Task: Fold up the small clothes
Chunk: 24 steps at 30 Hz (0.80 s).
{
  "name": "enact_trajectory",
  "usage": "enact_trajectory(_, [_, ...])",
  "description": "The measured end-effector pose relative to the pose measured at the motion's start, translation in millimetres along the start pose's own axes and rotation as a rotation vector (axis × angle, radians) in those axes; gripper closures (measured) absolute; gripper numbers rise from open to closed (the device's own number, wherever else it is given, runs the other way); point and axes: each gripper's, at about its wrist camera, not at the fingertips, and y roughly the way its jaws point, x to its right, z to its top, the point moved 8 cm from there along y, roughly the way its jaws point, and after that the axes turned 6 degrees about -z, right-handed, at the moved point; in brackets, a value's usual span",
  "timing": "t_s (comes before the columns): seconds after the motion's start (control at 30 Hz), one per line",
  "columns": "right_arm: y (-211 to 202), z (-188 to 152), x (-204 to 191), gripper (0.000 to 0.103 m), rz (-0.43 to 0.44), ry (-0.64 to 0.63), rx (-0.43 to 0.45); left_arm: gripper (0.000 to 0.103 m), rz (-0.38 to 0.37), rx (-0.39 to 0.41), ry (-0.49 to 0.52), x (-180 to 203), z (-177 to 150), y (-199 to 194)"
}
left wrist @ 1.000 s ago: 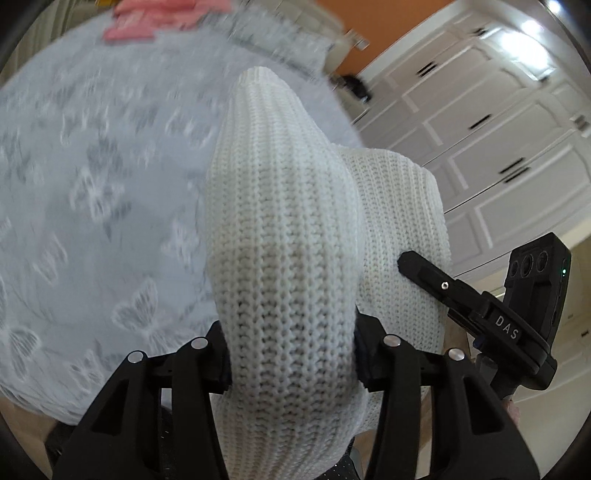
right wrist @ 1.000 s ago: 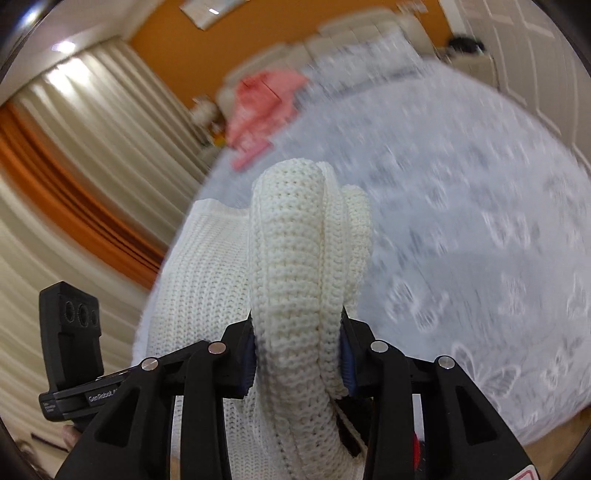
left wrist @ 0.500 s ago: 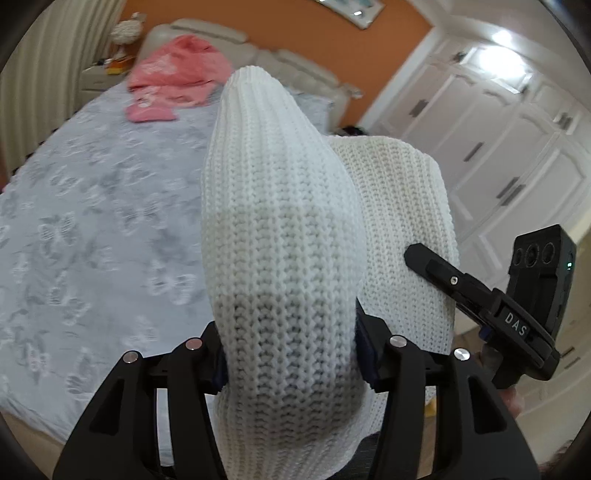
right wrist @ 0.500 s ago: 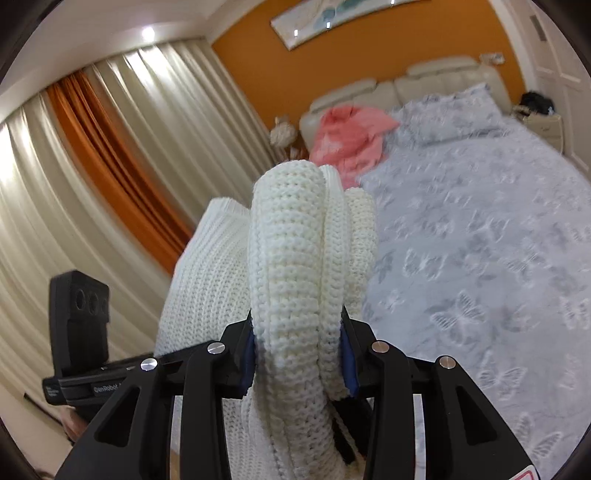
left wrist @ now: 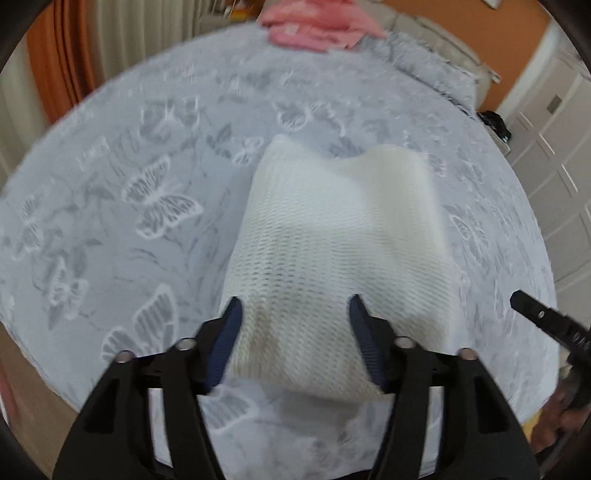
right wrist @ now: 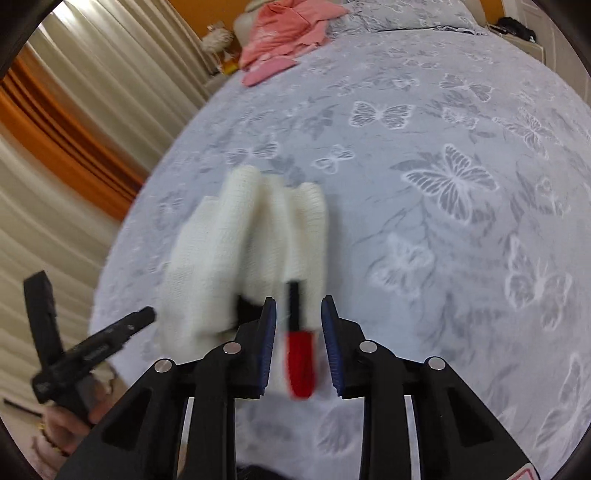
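A white knitted garment [left wrist: 332,236] lies bunched on the grey butterfly-print bed [left wrist: 110,206], blurred by motion. My left gripper [left wrist: 293,314] is open, its jaws on either side of the garment's near end. In the right wrist view the garment [right wrist: 236,251] lies ahead and to the left of my right gripper [right wrist: 297,314], which is open; a red and black piece [right wrist: 300,354] shows between its jaws. The left gripper [right wrist: 92,350] appears at the lower left there.
Pink clothes [left wrist: 317,26] lie at the head of the bed, also seen in the right wrist view [right wrist: 280,33]. Beige and orange curtains [right wrist: 74,110] hang on the left. White wardrobe doors [left wrist: 554,155] stand on the right.
Both grippers held the white garment up in the air; both have now opened and the garment has dropped onto the bed. The views have tilted down toward the bed.
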Motion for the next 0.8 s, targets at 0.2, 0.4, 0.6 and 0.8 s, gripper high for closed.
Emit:
enact_trajectory(0.2, [48,7,-49,0.034,0.041,-0.039,-0.087,0.037,-0.073,-0.018,-0.068,4,-14,1])
enact_trajectory(0.4, [116,2,-54,0.085,0.011,-0.031,-0.246,0.036,-0.067,-0.053,-0.146,-5,-21,10])
enact_trajectory(0.6, [71,24,-46,0.088,-0.065,-0.095,-0.082,0.026,-0.017,-0.046,-0.092,-15,-22,7])
enact_trajectory(0.8, [90,9,-42,0.080,-0.095,-0.145,-0.141,0.027,0.017,-0.127,-0.121,-18,-35,38])
